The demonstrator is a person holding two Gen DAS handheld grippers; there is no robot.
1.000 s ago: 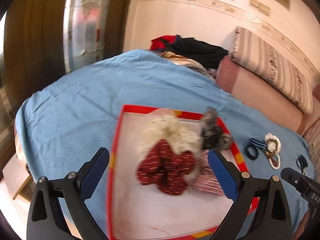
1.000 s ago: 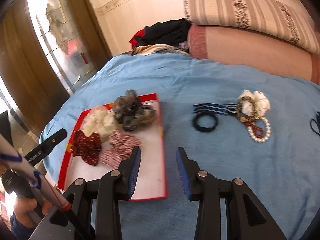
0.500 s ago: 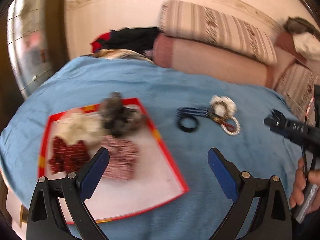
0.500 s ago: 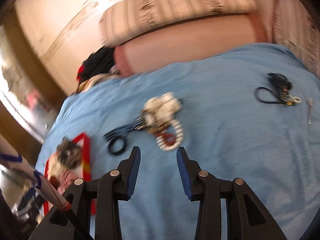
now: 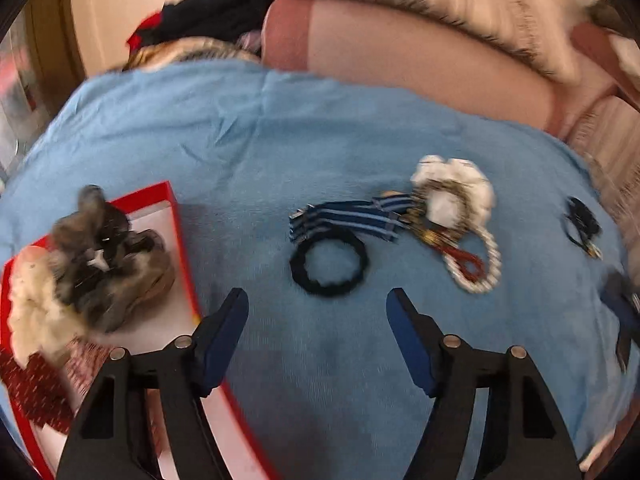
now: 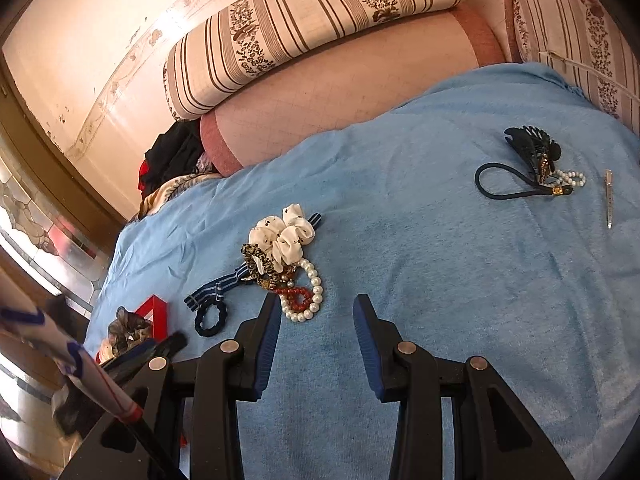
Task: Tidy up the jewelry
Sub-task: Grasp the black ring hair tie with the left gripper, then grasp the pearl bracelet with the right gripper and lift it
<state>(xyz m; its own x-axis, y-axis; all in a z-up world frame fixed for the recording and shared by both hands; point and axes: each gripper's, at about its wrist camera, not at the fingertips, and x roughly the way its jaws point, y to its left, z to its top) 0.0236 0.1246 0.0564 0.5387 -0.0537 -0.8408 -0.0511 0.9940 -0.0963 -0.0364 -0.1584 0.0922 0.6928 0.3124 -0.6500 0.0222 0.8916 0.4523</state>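
My left gripper (image 5: 317, 300) hovers over the blue blanket with its jaws closing and nothing between them. A black hair tie (image 5: 328, 262) lies just ahead of its tips. Behind that lie a blue striped band (image 5: 344, 220), a white scrunchie (image 5: 452, 188) and a pearl bracelet (image 5: 492, 256). The red-rimmed tray (image 5: 176, 216) at the left holds several scrunchies. My right gripper (image 6: 316, 300) stands open and empty just short of the pearl bracelet (image 6: 316, 288), a red bead bracelet (image 6: 298, 296) and a leopard scrunchie (image 6: 260, 264).
Further right on the blanket lie a black claw clip (image 6: 532, 148), a dark cord loop (image 6: 500, 184) and a thin silver clip (image 6: 609, 200). Striped pillows (image 6: 312, 12) and a pink bolster line the far side. Dark clothes (image 6: 172, 156) are heaped at the back left.
My left gripper swung right from over the tray to the loose pile, dropped closer, and its jaws narrowed. The right gripper swung right past the pile and rolled; its gap is unchanged.
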